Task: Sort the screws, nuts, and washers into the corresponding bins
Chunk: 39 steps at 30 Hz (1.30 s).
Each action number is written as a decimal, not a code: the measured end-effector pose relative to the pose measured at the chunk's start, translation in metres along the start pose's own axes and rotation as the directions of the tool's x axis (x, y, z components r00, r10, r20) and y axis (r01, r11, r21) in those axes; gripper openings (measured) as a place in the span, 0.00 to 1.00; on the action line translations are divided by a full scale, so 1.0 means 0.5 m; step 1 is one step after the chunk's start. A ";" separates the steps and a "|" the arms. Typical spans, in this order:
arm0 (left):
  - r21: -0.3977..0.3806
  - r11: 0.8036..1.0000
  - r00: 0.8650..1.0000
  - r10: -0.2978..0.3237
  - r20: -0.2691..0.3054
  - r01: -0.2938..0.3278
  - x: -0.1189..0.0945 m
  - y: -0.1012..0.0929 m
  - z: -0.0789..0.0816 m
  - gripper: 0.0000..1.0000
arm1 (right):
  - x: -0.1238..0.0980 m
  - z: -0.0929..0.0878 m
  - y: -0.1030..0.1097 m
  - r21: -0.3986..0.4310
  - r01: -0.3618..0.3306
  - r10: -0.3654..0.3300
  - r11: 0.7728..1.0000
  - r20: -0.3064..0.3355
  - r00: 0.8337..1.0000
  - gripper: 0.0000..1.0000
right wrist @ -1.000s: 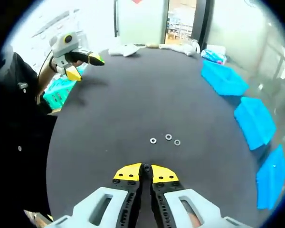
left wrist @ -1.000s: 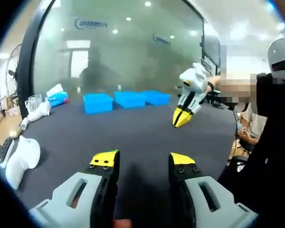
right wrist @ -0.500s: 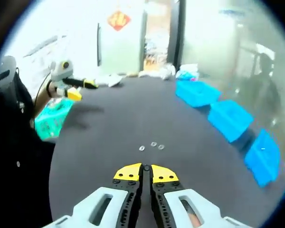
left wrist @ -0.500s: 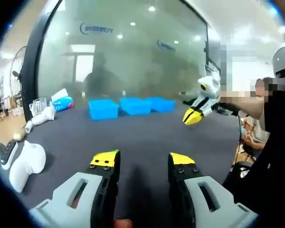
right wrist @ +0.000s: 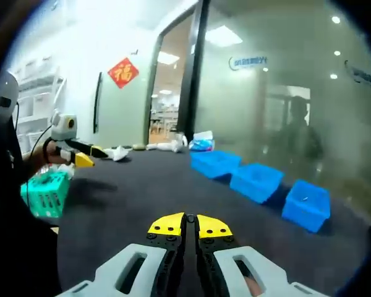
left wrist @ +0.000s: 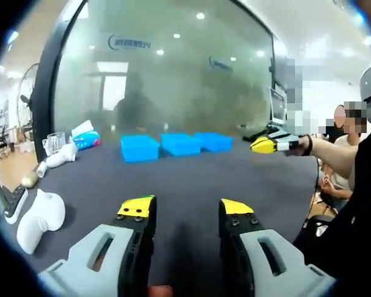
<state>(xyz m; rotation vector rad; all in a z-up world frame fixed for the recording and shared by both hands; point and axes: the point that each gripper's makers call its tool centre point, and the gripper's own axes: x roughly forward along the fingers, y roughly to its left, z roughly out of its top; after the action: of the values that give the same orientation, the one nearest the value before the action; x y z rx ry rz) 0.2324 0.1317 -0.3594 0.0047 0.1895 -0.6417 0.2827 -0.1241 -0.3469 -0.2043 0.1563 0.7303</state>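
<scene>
My left gripper (left wrist: 185,209) is open low over the dark table (left wrist: 191,176), with nothing between its yellow tips. Three blue bins (left wrist: 140,148) (left wrist: 181,143) (left wrist: 213,141) stand in a row at the far side. My right gripper (left wrist: 264,144) enters the left gripper view from the right, held level above the table. In the right gripper view, my right gripper (right wrist: 190,220) is shut, and a small dark piece (right wrist: 190,218) shows between its tips. The blue bins (right wrist: 215,164) (right wrist: 255,181) (right wrist: 306,204) run along the right. My left gripper (right wrist: 86,154) is far left, open.
A green basket (right wrist: 46,193) sits at the table's left edge in the right gripper view. White objects (left wrist: 40,213) and a tissue pack (left wrist: 86,139) lie at the left in the left gripper view. A person's arm (left wrist: 334,154) reaches in from the right. A glass wall stands behind the bins.
Both views have tilted up toward the room. The three washers on the table have left the right gripper view. In the left gripper view, the right gripper has swung from pointing down to level.
</scene>
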 end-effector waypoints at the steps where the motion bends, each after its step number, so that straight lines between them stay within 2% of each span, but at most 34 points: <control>1: 0.000 1.000 1.000 0.001 0.001 -0.001 0.000 0.000 0.001 0.39 | -0.002 0.004 -0.001 0.007 0.006 -0.006 1.000 0.008 1.000 0.03; 11: 0.001 1.000 1.000 -0.002 0.005 0.002 0.002 -0.011 0.004 0.39 | 0.023 0.042 -0.047 0.027 0.056 -0.057 0.998 0.058 0.997 0.04; 18: -0.003 1.000 1.000 0.014 0.010 -0.014 -0.005 -0.003 0.005 0.39 | 0.064 0.086 -0.097 0.037 0.089 -0.093 0.995 0.099 0.991 0.04; 21: -0.001 1.000 1.000 0.018 0.012 -0.018 -0.006 -0.002 0.005 0.39 | 0.091 0.101 -0.123 0.053 0.077 -0.082 0.996 0.106 0.991 0.04; 22: -0.001 1.000 1.000 0.016 0.012 -0.016 -0.006 -0.003 0.005 0.39 | 0.103 0.099 -0.125 0.085 0.047 -0.055 0.995 0.098 0.994 0.04; 23: -0.002 1.000 1.000 0.014 0.013 -0.014 -0.007 -0.004 0.005 0.39 | 0.113 0.094 -0.137 0.115 0.048 -0.057 0.992 0.081 0.995 0.03; 26: -0.001 1.000 1.000 0.007 0.009 -0.007 -0.008 -0.009 0.001 0.39 | 0.149 0.097 -0.185 0.114 0.081 -0.089 0.990 0.070 0.994 0.03; 33: -0.013 1.000 1.000 -0.006 0.006 0.006 -0.006 -0.013 -0.005 0.39 | 0.224 0.122 -0.260 0.063 0.145 -0.148 0.987 0.042 0.988 0.04; 36: -0.011 1.000 1.000 -0.005 0.012 0.005 -0.006 -0.013 0.000 0.39 | 0.256 0.137 -0.278 0.078 0.128 -0.130 0.989 0.027 0.991 0.04; 39: 0.007 1.000 1.000 0.000 0.007 0.000 -0.008 -0.009 0.001 0.39 | 0.288 0.148 -0.299 0.046 0.143 -0.143 0.989 0.011 0.990 0.04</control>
<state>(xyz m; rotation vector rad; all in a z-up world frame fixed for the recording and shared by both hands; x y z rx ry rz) 0.2266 0.1302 -0.3579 0.0094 0.1807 -0.6428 0.4944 -0.1221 -0.2862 -0.1655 0.1424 0.5849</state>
